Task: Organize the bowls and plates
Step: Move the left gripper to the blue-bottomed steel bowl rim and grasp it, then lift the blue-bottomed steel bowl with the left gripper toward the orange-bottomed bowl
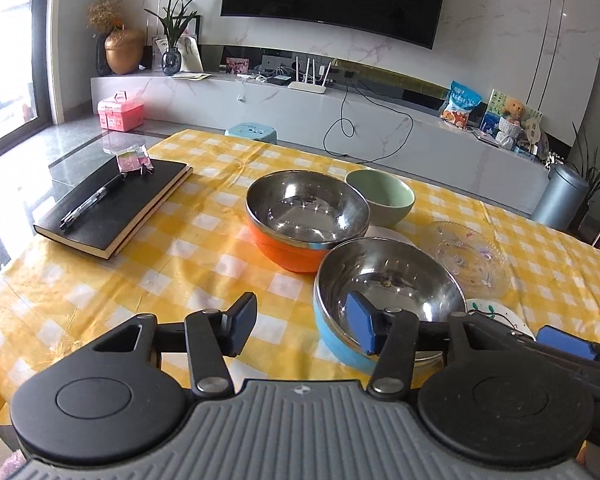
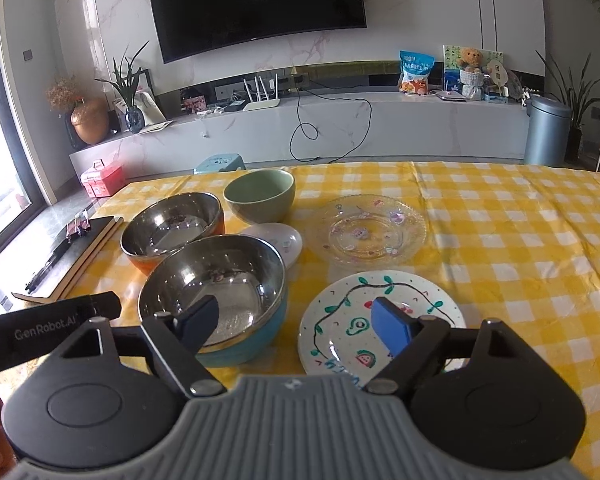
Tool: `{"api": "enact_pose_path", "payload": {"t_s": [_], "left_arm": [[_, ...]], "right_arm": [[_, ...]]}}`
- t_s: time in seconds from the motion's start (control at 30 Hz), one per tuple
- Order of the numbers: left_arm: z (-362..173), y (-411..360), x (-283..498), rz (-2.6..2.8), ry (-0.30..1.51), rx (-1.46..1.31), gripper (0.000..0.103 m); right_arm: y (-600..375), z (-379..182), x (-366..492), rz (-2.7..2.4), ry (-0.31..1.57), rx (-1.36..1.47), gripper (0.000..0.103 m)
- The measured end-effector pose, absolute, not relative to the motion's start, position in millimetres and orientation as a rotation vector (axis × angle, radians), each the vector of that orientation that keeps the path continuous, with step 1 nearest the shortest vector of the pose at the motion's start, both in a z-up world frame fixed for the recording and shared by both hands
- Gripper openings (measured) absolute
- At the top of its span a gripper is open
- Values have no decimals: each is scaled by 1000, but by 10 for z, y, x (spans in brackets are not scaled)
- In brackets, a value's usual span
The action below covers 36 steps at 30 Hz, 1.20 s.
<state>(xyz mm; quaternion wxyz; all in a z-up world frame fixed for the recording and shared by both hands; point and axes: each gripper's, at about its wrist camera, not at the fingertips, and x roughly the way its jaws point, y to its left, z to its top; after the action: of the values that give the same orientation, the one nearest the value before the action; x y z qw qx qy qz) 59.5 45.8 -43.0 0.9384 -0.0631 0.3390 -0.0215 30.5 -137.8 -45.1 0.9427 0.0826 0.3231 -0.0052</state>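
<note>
Three bowls and three plates sit on the yellow checked tablecloth (image 2: 500, 240). Taking the blue steel-lined bowl (image 2: 220, 292) as the landmark: the orange steel-lined bowl (image 2: 172, 228) stands just behind it to the left, nearly touching; the green ceramic bowl (image 2: 260, 198) is further back. A small white plate (image 2: 282, 240) lies right behind it, partly hidden by its rim. The clear glass plate (image 2: 366, 230) with tiny flower prints lies behind and to the right, and the white plate painted with vines and fruit (image 2: 348, 320) lies just to its right.

Well to the left of the blue bowl lies a black notebook (image 1: 112, 208) with a pen (image 1: 92, 202) on top.

The left gripper (image 1: 306, 326) has its jaws apart, straddling the blue bowl's near-left rim, one pad over the inside; contact is unclear. The right gripper (image 2: 296, 322) is spread between the blue bowl and the painted plate, pinching nothing.
</note>
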Motion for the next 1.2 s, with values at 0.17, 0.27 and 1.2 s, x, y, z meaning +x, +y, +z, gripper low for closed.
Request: {"api": "enact_pose_path", "payload": {"t_s": [0.17, 0.27, 1.2], "left_arm": [[-506, 411, 759, -61, 716, -146, 55], [-558, 399, 876, -90, 744, -185, 51], [-577, 446, 870, -50, 828, -200, 11]], "right_arm": [[-1311, -537, 545, -31, 699, 161, 60], [-1298, -587, 672, -34, 719, 176, 54], [-1199, -579, 694, -26, 763, 212, 6]]}}
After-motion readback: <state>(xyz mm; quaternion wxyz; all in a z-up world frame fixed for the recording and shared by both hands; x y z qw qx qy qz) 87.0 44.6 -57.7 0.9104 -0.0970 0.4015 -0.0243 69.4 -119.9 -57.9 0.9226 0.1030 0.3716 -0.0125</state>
